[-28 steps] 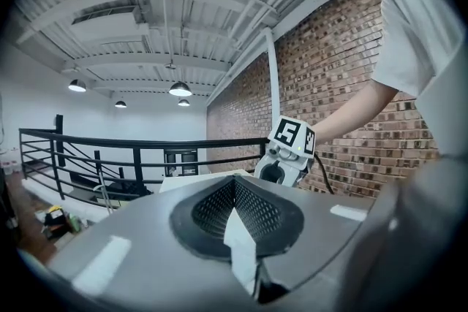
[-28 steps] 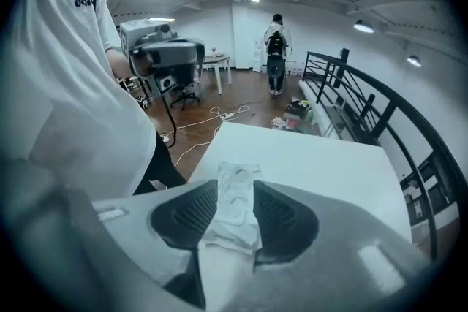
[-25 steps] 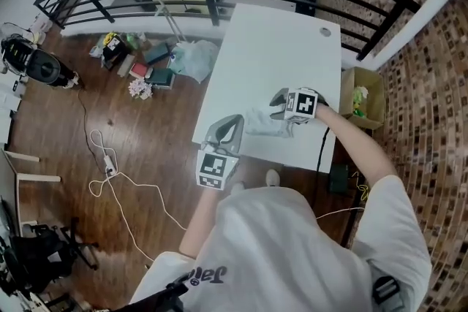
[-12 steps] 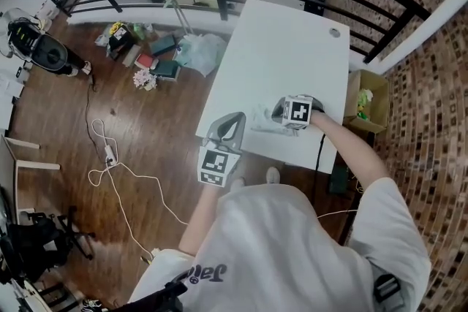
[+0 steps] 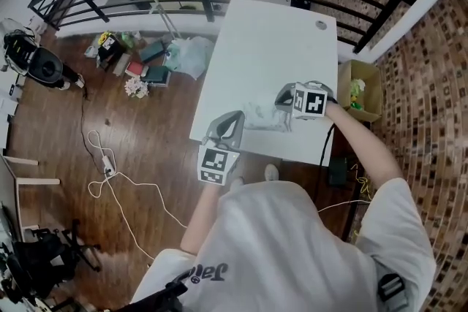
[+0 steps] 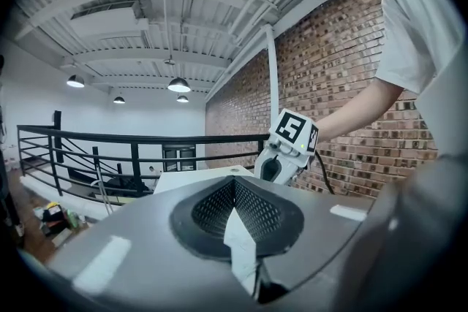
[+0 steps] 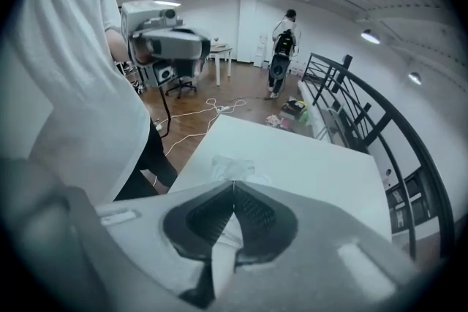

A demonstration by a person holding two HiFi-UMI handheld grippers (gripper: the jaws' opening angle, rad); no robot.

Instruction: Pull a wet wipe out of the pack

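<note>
Steadies the pack (image 5: pixel 262 118) from the left with the left gripper (image 6: pixel 234 186), parked just where it was a second ago at the near edge of the white bench (image 5: pixel 278 47), with jaws pressed together on a white sliver, apparently the pack's near end. Leaves the pack lying crumpled and translucent on the bench, between the two tools and close to that near edge. On the right, has just snapped the right gripper (image 7: pixel 234 190) from wide open to fully closed, after dipping onto the pack half a second ago, and now lifts it a little clear, tilted steeply down. Shows a pale strip pinched between those closed jaws, most likely the wet wipe (image 7: pixel 225 241), with the pack just beyond the tips. Marks the turn from reaching to pulling, with the grip apparently made and the sheet not yet free. Calls next, by the look of it, for a steady draw up and away against the left hold. Risks dragging the whole light pack along, or tearing the sheet, should that hold slip. Cannot confirm from above how much of the sheet has come out.
</note>
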